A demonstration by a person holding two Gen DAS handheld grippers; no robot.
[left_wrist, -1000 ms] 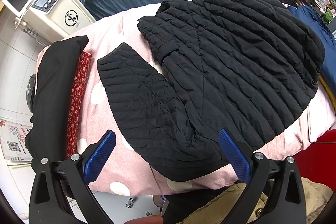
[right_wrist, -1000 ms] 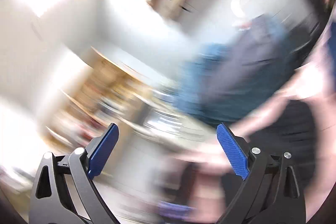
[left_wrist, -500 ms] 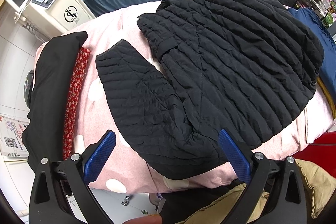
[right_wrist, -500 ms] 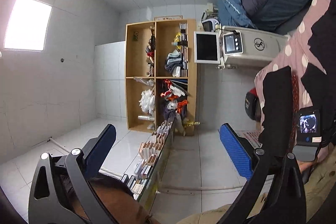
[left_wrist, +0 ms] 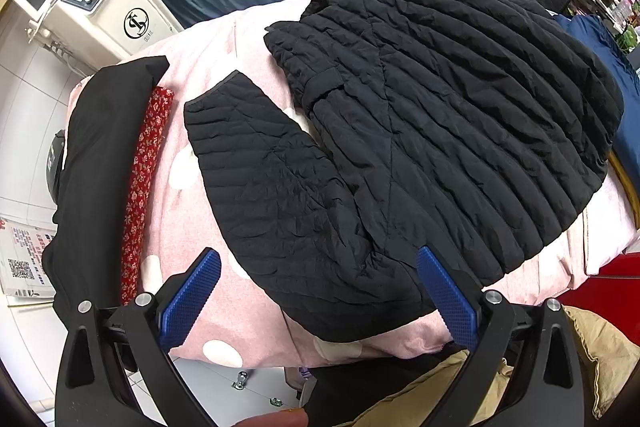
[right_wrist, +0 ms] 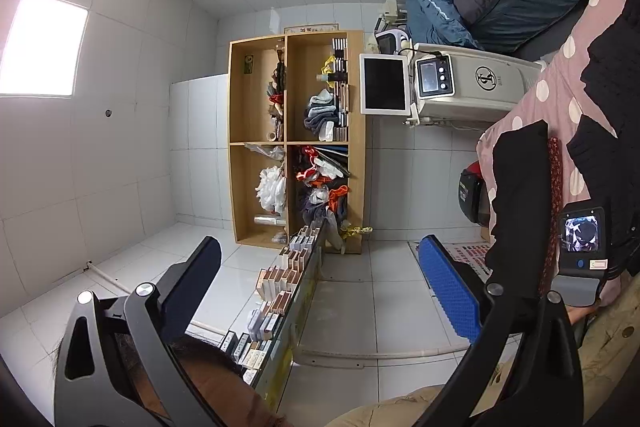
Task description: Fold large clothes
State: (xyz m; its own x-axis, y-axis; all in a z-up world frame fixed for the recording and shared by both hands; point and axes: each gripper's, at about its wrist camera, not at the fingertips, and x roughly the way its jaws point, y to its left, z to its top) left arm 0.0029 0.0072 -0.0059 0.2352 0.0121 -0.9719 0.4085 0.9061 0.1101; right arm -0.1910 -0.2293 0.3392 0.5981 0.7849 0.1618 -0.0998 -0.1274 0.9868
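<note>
1. A black quilted puffer jacket [left_wrist: 420,131] is lying spread out on a pink polka-dot bed cover [left_wrist: 240,319], one sleeve [left_wrist: 264,179] angling out toward the left side of the left wrist view.
2. The left gripper [left_wrist: 318,301] is hovering above the near edge of the jacket with its blue-padded fingers [left_wrist: 190,297] spread wide, pinching nothing.
3. The right gripper [right_wrist: 320,291] is pointing away from the bed toward a wooden shelf unit [right_wrist: 296,143] and the tiled floor [right_wrist: 392,307], its fingers likewise spread and gripping nothing.
4. A folded black garment [left_wrist: 96,163] and a red floral cloth [left_wrist: 146,163] are lying along the left part of the cover, apart from the jacket.
5. A cream-coloured machine [left_wrist: 108,11] with a screen is standing beside the bed.
</note>
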